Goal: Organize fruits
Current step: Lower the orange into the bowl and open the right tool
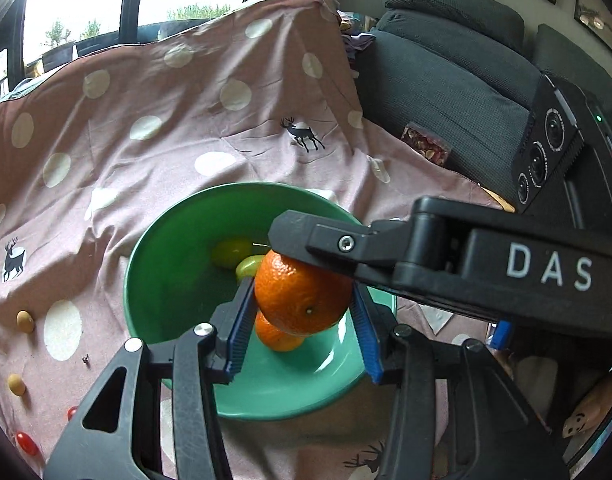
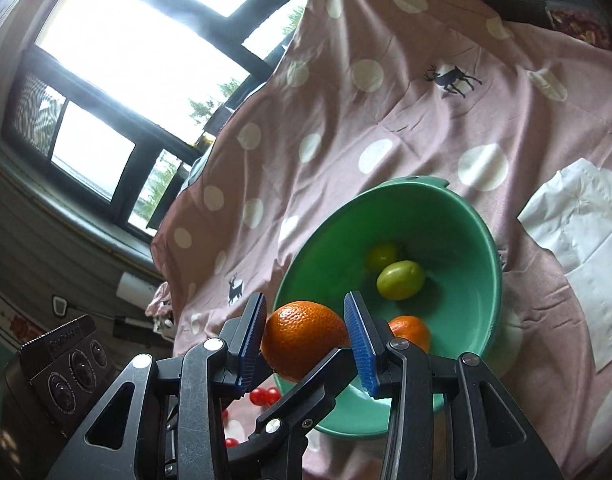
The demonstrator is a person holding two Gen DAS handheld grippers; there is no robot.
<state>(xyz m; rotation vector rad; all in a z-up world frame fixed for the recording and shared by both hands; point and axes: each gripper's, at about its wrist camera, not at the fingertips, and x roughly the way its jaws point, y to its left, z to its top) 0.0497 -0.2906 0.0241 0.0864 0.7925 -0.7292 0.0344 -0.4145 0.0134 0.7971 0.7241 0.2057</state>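
A green bowl [image 1: 166,280] sits on a pink spotted cloth; it also shows in the right wrist view [image 2: 466,300]. It holds two green fruits [image 2: 400,280] and a small orange [image 2: 412,330]. A bigger orange [image 1: 302,296] hangs over the bowl between both grippers. My left gripper [image 1: 302,332] has its blue pads on both sides of it. My right gripper [image 2: 306,344] also has its pads against the orange [image 2: 302,336]. In the left wrist view a black finger of the right gripper lies across the orange's top.
Small tan fruits [image 1: 25,321] and red cherry tomatoes [image 1: 26,443] lie on the cloth left of the bowl. More tomatoes [image 2: 265,396] show under the right gripper. A white napkin [image 2: 586,248] lies right of the bowl. A dark sofa [image 1: 446,80] stands behind.
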